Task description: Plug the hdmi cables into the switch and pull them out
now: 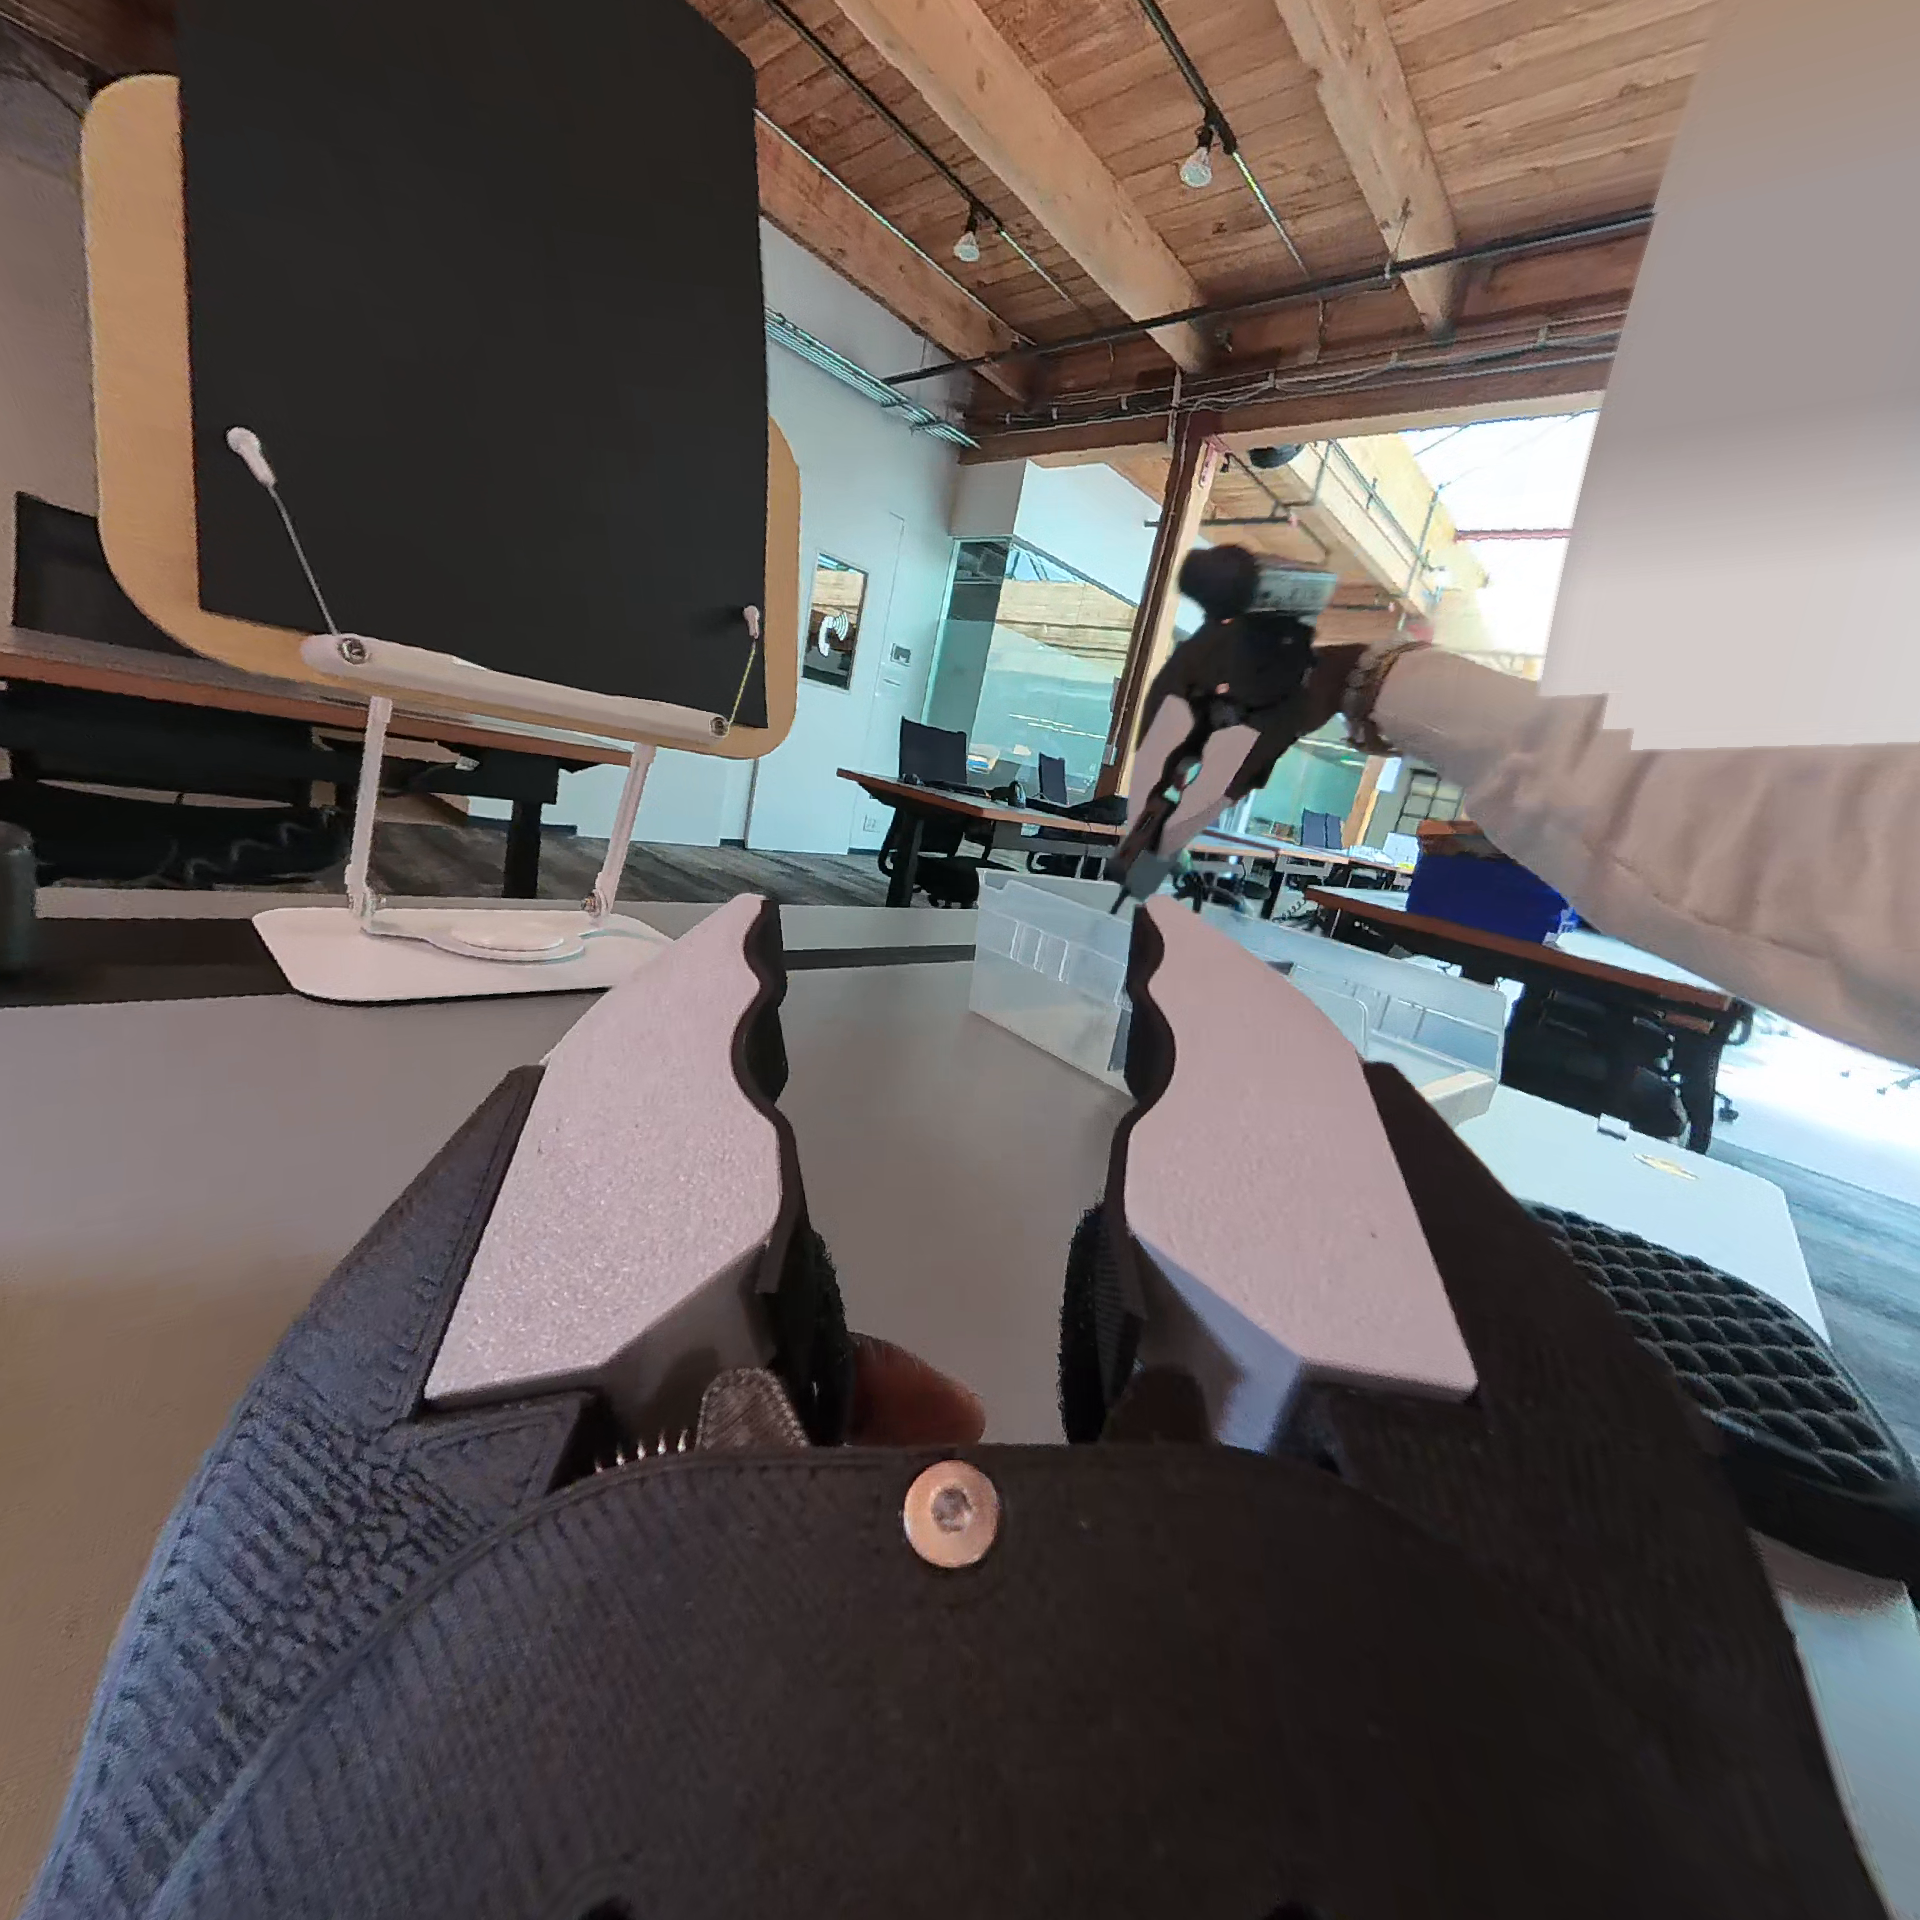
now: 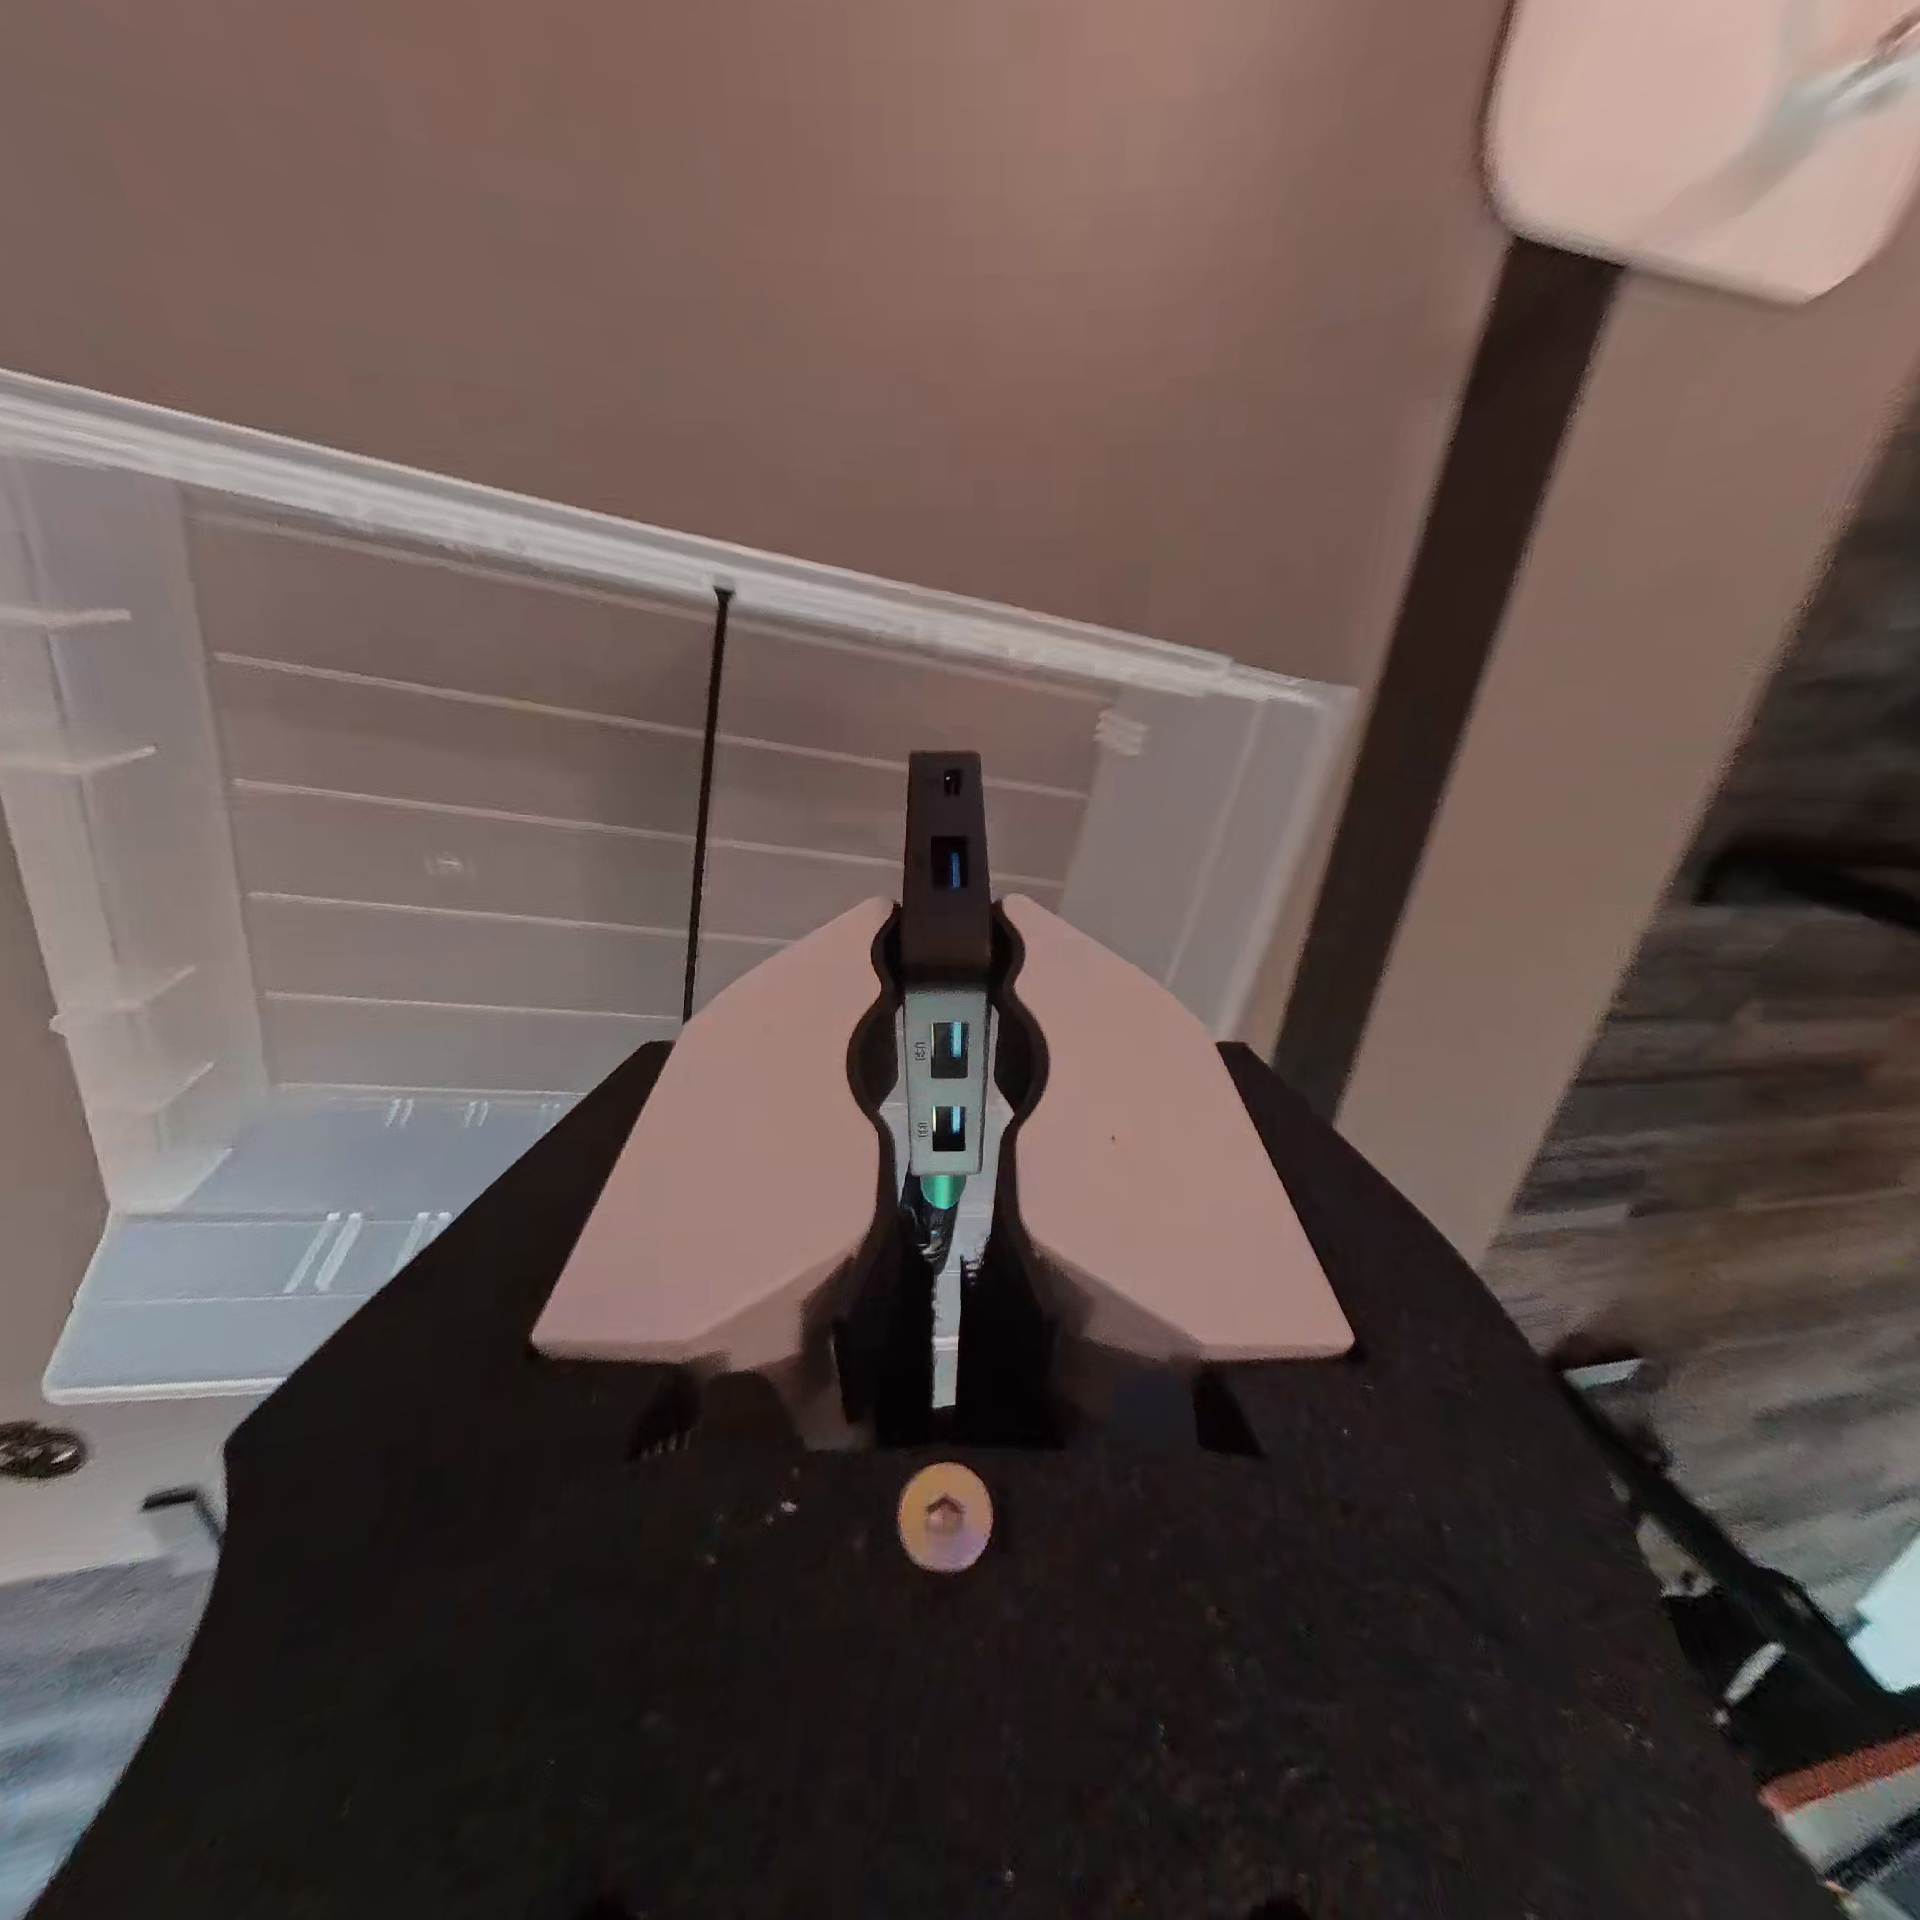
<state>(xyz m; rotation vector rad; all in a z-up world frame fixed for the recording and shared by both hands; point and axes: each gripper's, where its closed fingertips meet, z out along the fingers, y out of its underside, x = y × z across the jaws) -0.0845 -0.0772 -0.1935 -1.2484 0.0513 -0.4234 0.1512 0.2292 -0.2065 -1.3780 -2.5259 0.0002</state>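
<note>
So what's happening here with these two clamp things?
A person holds a handheld tool in each hand. The right tool is shut on a small grey-and-black switch with several ports, held above a clear plastic bin. The left tool is open and empty over the grey table. No cable is plugged in that I can see.

Switch (image 2: 943,997) lower end hidden between right gripper (image 2: 943,909) fingers; white stand base (image 2: 1704,145) blurred, cut off (top right corner); floor blurred.
</note>
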